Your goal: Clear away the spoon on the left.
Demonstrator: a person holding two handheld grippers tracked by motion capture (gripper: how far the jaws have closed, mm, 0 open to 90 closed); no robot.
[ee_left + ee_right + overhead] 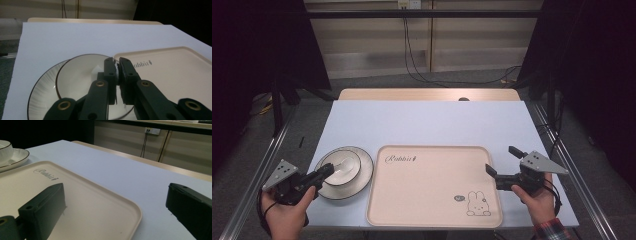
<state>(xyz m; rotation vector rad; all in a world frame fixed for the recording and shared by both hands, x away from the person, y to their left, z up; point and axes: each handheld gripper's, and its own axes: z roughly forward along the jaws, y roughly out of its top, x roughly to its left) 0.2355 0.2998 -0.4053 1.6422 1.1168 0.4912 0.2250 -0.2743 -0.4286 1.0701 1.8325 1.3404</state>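
**Left gripper clamped on the bowl rim, right gripper spread beside the tray**

The left gripper [117,72] is clenched on the near-right rim of the white bowl [341,167], one jaw inside the wall and one outside, with only a thin sliver of rim between them. The bowl sits on the ribbed plate [360,181] directly beneath and ahead of this gripper. Just to its right runs the raised edge of the cream tray [434,186], almost touching the plate. Beyond the bowl, bare bench [427,122] stretches to the far edge.

The right gripper [501,161] is released, jaws wide apart and holding nothing. One jaw hangs over the tray's near corner, the other over bare bench outside the tray edge. Ahead of it the tray surface lies open, with bowl and plate well beyond.
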